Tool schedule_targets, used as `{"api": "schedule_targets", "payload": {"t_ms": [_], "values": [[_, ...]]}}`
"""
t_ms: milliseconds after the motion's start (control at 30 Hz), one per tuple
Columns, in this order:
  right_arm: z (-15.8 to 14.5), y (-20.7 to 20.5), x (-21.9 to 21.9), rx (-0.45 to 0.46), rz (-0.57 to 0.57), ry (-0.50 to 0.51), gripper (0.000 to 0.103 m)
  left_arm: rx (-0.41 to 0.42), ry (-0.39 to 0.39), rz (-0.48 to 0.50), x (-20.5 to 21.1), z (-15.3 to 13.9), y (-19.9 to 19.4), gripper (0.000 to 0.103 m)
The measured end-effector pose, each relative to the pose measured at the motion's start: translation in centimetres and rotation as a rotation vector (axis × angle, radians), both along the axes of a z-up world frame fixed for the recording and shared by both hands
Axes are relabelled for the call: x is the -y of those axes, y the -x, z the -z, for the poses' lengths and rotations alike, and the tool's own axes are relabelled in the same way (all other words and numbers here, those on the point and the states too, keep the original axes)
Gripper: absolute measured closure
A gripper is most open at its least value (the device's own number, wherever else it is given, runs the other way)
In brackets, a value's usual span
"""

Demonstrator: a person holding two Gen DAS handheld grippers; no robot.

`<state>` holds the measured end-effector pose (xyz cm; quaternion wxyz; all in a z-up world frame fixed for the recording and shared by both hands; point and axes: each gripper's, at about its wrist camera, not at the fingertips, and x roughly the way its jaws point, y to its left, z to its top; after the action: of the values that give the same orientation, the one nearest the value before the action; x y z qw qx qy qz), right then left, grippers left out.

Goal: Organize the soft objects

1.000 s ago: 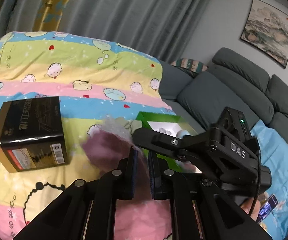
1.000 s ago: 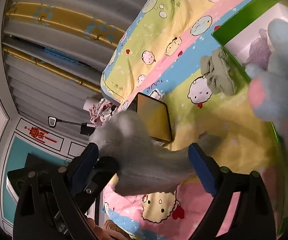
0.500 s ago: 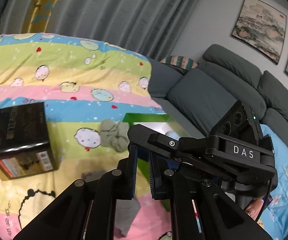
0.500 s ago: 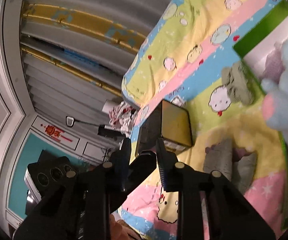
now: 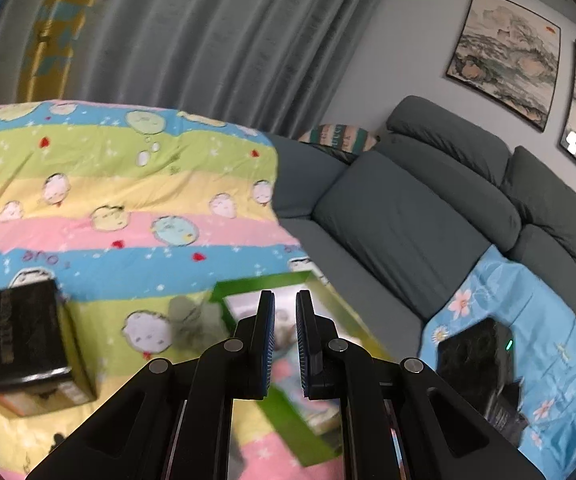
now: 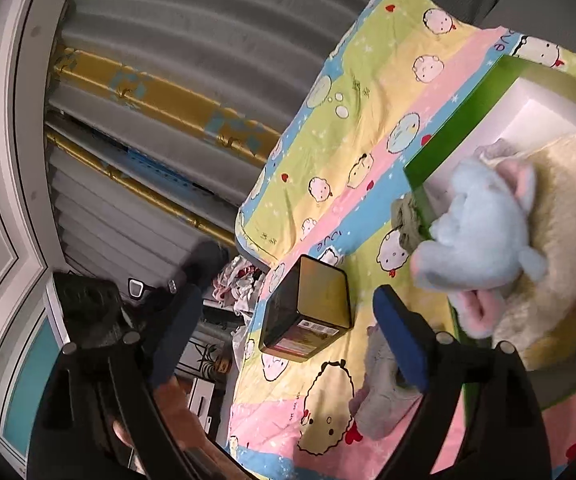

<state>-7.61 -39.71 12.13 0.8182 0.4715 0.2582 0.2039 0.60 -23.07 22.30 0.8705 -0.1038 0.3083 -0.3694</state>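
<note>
Gray sofa point(image 5: 415, 216) beyond striped cartoon blanket point(image 5: 108, 184). Green box point(image 6: 459, 128) on blanket holds cream plush point(image 6: 567, 216) and blue plush point(image 6: 487, 220). Dark tin point(image 6: 307, 312) nearby. Gray sock point(image 6: 383, 396) beside box, green sock point(image 5: 192, 322) against its corner. Left gripper point(image 5: 285, 334) closed, empty. Right gripper point(image 6: 288, 340) jaws opening, empty.

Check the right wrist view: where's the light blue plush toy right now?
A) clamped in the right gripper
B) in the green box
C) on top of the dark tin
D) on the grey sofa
B: the light blue plush toy lies inside the green box, against a cream plush.
</note>
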Motion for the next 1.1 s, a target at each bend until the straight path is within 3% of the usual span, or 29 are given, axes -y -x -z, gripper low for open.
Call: {"api": "schedule_targets", "payload": {"t_ms": [133,233,400,567,600,667,733,833,1000,1100], "values": [[0.0,0.1,-0.1,0.006,0.002,0.013,0.014,0.021,0.015,0.047,1.9,-2.2,0.1,0.093],[0.2,-0.1,-0.1,-0.024,0.008,0.036,0.014,0.046,-0.026,0.024,2.5,-2.6,0.7,0.093],[0.4,-0.4,-0.6,-0.116,0.061,0.147,0.014,0.01,-0.103,-0.08,0.3,-0.2,0.5,0.093],[0.2,-1.6,-2.6,-0.144,0.012,0.234,0.013,-0.059,-0.201,-0.195,-3.3,3.4,0.6,0.092],[0.2,-1.7,-3.0,-0.154,0.007,0.258,0.013,-0.097,-0.211,-0.207,-4.3,4.6,0.8,0.09],[0.3,-2.3,-4.3,-0.187,-0.012,0.323,0.013,-0.149,-0.213,-0.227,-5.4,6.3,1.3,0.059],[0.8,-2.6,-5.2,-0.212,-0.038,0.353,0.014,-0.18,-0.219,-0.233,-6.5,8.5,2.4,0.044],[1.5,-3.2,-6.8,-0.255,-0.071,0.415,0.014,-0.227,-0.24,-0.232,-7.2,11.4,3.7,0.043],[3.8,-4.1,-8.6,-0.365,-0.089,0.511,0.015,-0.372,-0.223,-0.169,-7.0,16.5,4.6,0.043],[5.2,-5.0,-9.7,-0.423,-0.106,0.572,0.015,-0.409,-0.221,-0.157,-6.6,18.1,4.8,0.043]]}}
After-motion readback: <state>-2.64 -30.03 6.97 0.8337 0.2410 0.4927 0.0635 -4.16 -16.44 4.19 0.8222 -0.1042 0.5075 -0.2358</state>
